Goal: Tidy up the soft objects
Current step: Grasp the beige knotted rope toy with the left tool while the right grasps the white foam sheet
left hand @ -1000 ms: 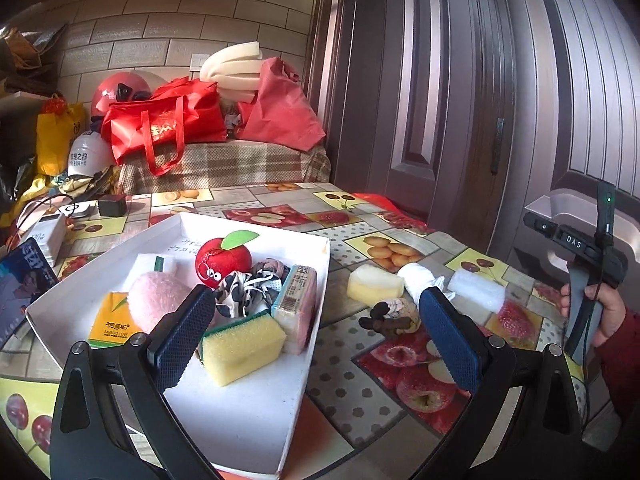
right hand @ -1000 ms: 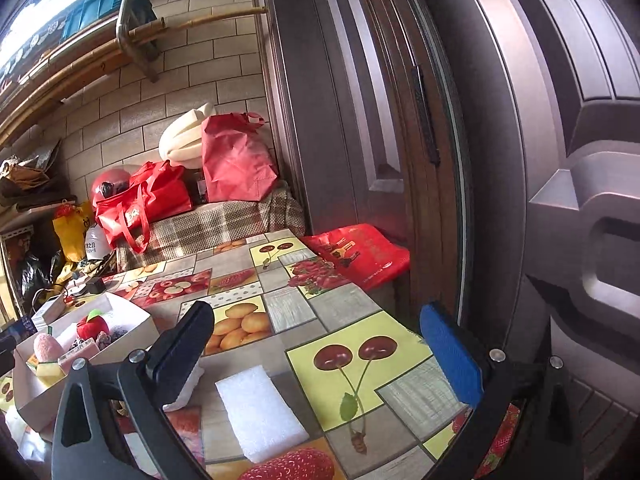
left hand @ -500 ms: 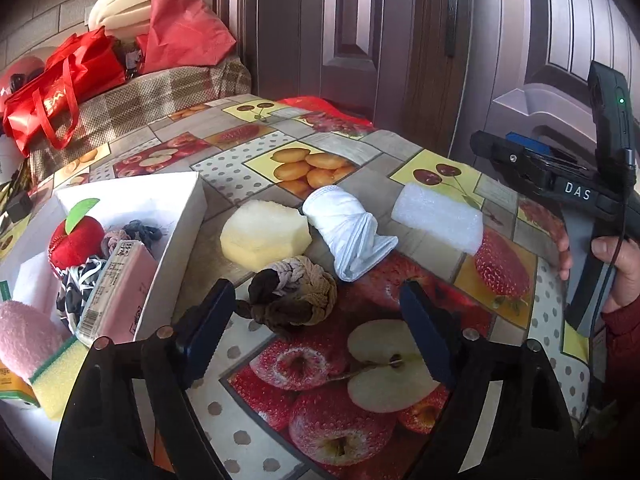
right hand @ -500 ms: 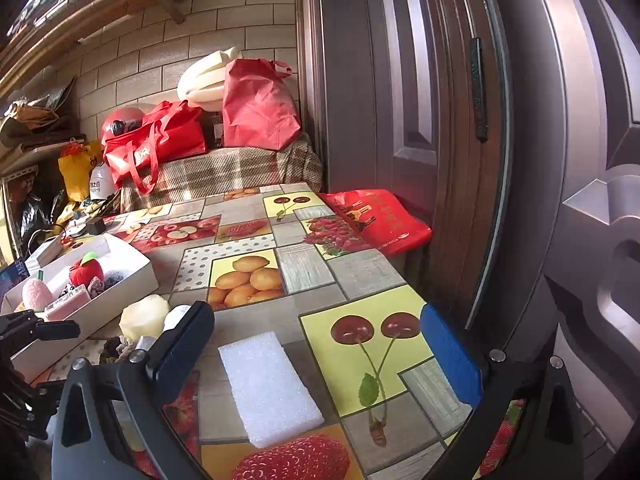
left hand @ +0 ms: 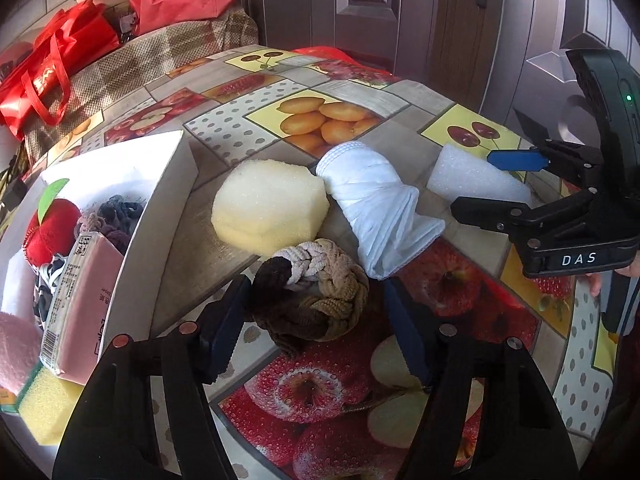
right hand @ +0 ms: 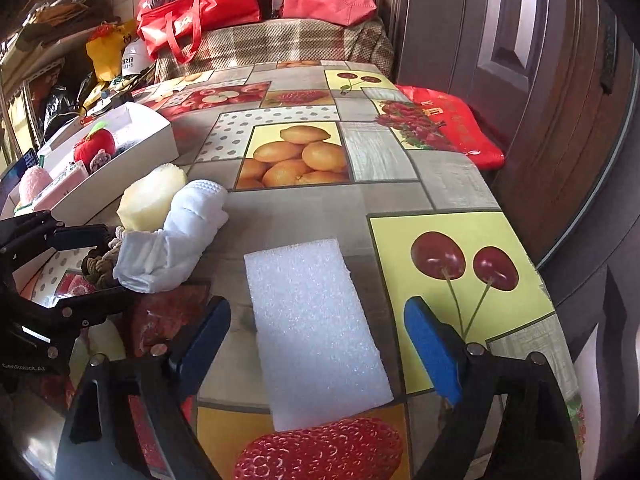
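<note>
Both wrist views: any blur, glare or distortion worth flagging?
Left wrist view: sharp, with strong fisheye bending at the edges; sunlight makes the white sock bright. Right wrist view: also sharp and curved; the white foam block is nearly washed out.

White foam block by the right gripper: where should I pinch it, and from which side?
Grip the white foam block across its short width, near the middle, coming down from above. It lies flat with its long axis running along the right gripper, whose jaws have just been closing and already straddle its long edges without pressing, so a pinch should work.
</note>
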`<state>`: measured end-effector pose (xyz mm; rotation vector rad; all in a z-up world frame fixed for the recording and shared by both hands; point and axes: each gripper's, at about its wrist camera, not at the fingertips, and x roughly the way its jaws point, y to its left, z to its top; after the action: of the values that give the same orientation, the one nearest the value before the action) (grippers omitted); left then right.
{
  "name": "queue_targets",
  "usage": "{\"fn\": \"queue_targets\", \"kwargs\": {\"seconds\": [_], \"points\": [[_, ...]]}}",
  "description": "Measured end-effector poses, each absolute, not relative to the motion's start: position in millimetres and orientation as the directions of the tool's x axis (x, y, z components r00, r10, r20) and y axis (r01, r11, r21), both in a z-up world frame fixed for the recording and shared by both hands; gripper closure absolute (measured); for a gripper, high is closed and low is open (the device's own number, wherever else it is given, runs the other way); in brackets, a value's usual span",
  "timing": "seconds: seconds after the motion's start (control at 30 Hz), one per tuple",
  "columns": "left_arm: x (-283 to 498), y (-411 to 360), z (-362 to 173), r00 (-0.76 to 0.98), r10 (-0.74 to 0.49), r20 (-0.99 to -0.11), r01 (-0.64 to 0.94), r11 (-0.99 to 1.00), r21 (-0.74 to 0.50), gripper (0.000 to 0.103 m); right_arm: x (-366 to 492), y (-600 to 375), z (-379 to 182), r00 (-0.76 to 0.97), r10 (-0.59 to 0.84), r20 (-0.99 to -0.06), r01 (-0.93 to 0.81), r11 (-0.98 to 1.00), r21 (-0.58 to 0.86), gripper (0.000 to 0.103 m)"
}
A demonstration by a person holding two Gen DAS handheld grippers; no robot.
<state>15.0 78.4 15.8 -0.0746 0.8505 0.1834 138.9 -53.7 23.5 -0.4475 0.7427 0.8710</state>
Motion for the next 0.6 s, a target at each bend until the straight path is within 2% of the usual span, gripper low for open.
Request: {"fn": "queue_targets", "kwargs": {"seconds": [0.07,0.1,0.17,0.33,0.6], "points": [[14,79,17,0.652,0.118,-0.749,-0.184,0.983,-0.006,0.057,141,-55,22,0.409,0.520,-0.749,-0.815,0.579,-0.043,0.043],[14,81,17,0.657,0.108,-0.747,-0.182,0.983,-0.018,0.059,140,-56,23,0.402,0.533,-0.745,-0.820,0.571,-0.034,0.050],[11,84,20,0.674,0.082,-0.734,-0.173,0.984,-0.048,0.078,136,-59,26,0.414,0.546,-0.728,-0.820,0.571,-0.037,0.050],[-5,81,34,0.747,0.111,-0.656,-0.187,0.981,-0.047,0.079,131,-75,40,0.471,0.596,-0.650,-0.800,0.599,-0.029,0.050],[-27,70,51,0.815,0.228,-0.533,-0.245,0.969,0.040,0.079,124,-91,61,0.574,0.648,-0.501,-0.756,0.654,-0.021,0.050]]}}
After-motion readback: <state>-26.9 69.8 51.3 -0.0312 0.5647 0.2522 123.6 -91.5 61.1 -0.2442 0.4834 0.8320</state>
